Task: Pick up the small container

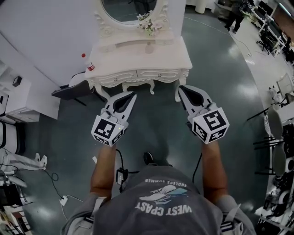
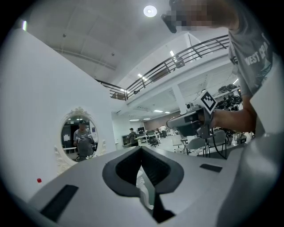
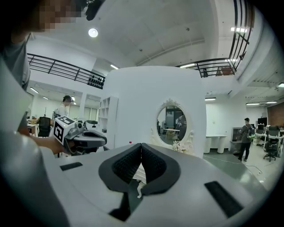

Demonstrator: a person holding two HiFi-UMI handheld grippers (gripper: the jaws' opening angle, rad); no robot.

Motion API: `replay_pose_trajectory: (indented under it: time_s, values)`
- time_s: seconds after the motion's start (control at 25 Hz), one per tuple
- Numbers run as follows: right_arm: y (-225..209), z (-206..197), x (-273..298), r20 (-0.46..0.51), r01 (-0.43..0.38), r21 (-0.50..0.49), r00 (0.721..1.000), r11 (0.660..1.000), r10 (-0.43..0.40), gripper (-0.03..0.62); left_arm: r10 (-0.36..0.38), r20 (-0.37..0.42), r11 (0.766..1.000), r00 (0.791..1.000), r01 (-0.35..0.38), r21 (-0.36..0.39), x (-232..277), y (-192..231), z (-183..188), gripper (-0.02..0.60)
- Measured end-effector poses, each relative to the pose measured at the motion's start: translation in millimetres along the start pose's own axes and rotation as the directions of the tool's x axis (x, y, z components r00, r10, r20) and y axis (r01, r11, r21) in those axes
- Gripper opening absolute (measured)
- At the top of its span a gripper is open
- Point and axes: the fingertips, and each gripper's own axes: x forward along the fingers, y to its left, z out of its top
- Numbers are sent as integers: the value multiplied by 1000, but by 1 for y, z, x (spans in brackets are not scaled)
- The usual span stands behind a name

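Left gripper (image 1: pixel 132 95): jaws pressed together, holding nothing, pointing level at the table.
Right gripper (image 1: pixel 181 88): jaws closed, empty.
Small container (image 1: pixel 90 67): red-topped, at the left end of the white dressing table (image 1: pixel 161 57), well apart from both grippers.

Open-plan office lab, office chairs (image 3: pixel 270 150), mezzanine railing (image 2: pixel 177 57)

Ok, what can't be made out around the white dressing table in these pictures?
1. Small red-capped item at the white carved dressing table's left edge: too small in the head view to identify, a mere speck in both gripper views.
2. Its top: blocked in the gripper views by the left gripper and right gripper, tongs shut.
3. Oval mirror: top cut off by the head view's upper edge.
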Motion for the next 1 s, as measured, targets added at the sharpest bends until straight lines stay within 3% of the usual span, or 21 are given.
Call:
replay_pose_trajectory:
  time_s: [0.48, 1.0]
  values:
    - [1, 6, 40, -30, 10, -35, 999, 999, -11, 26, -22, 43, 999, 999, 23, -26, 10, 37, -9, 17]
    - [-29, 7, 87, -22, -85, -13, 996, 996, 85, 25, 57, -12, 998, 998, -57, -31, 32, 65, -19, 17]
